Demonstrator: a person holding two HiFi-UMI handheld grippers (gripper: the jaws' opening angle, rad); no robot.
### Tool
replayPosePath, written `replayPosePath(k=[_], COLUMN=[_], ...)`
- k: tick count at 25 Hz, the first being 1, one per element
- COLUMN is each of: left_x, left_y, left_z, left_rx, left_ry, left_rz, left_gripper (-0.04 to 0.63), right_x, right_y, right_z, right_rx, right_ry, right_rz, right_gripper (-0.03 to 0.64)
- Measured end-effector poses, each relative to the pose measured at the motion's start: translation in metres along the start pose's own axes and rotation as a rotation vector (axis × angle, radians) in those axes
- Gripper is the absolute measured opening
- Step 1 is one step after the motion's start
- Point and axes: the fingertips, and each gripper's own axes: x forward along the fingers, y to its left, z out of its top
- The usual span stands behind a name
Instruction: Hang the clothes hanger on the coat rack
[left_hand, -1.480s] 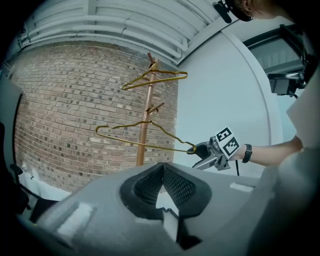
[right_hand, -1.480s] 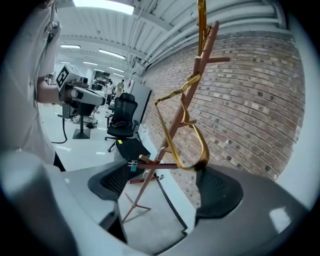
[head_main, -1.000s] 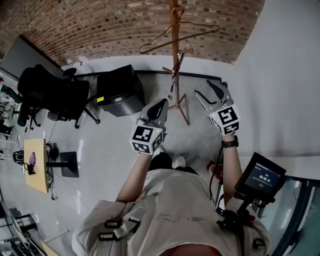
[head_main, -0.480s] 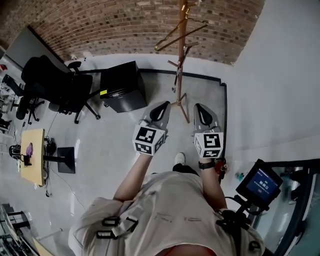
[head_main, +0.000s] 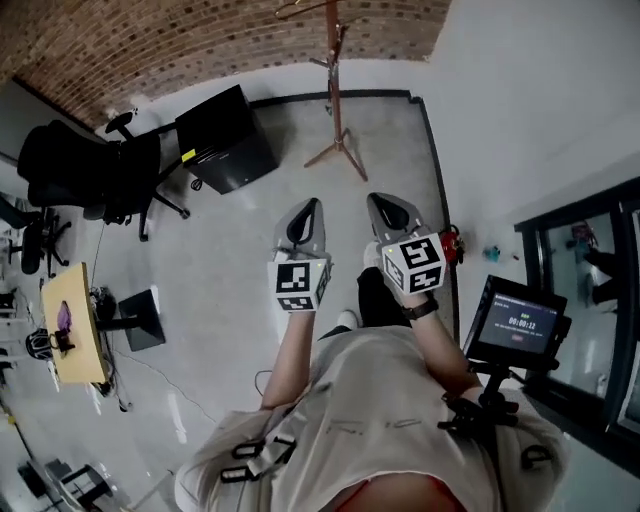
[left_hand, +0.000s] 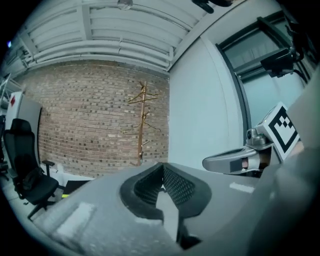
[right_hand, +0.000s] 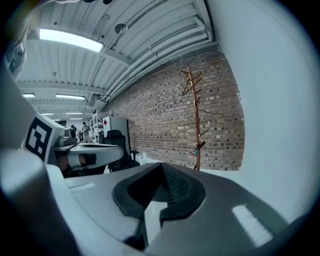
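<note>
Left tool (head_main: 311, 206) and right tool (head_main: 380, 202): jaws together, nothing between them. Clothes hanger (left_hand: 148, 97) hangs high on the coat rack (head_main: 334, 95) at 12 o'clock, against the brick wall (head_main: 150, 40), well apart from both tools. Black cabinet (head_main: 224, 141) and office chair (head_main: 85, 175) stand at 10 o'clock.

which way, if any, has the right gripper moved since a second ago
Yes. The right gripper has pulled back from the coat rack: once level with its base, now well below it.

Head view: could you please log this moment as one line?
left gripper: shut, empty | right gripper: shut, empty | clothes hanger: on coat rack | coat rack: by brick wall
</note>
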Motion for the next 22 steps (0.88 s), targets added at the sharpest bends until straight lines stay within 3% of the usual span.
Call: replayPosePath(k=[3,9,13,18,22], left_x=[-0.021,-0.017,-0.006,0.0,0.005], left_y=[-0.01,-0.02,-0.03,-0.095,-0.119], left_z=[0.002,0.016,0.024,0.058,0.064], left_rx=[-0.034,-0.002,-0.005,0.016,0.035], left_ry=[-0.046,-0.083,-0.087,-0.106,-0.11], left_rz=[0.0,-0.052,-0.097,-0.2,-0.233], left_gripper=[0.0,0.0,0.0,0.0,0.0], right_x=[-0.026,-0.04,-0.036,-0.087,-0.103], right_y=[0.018,0.037,0.025,-0.009,-0.035], right_z=[0.006,0.038,0.044,0.049,0.044], right_rx=[-0.015,-0.136,-0.139,-0.131,-0.103], right_ry=[-0.013,-0.116,-0.138,-0.13,-0.127], right_rz=[0.0,0.038,-0.013,-0.074,-0.114], right_gripper=[0.002,0.005,0.005,0.005,0.005])
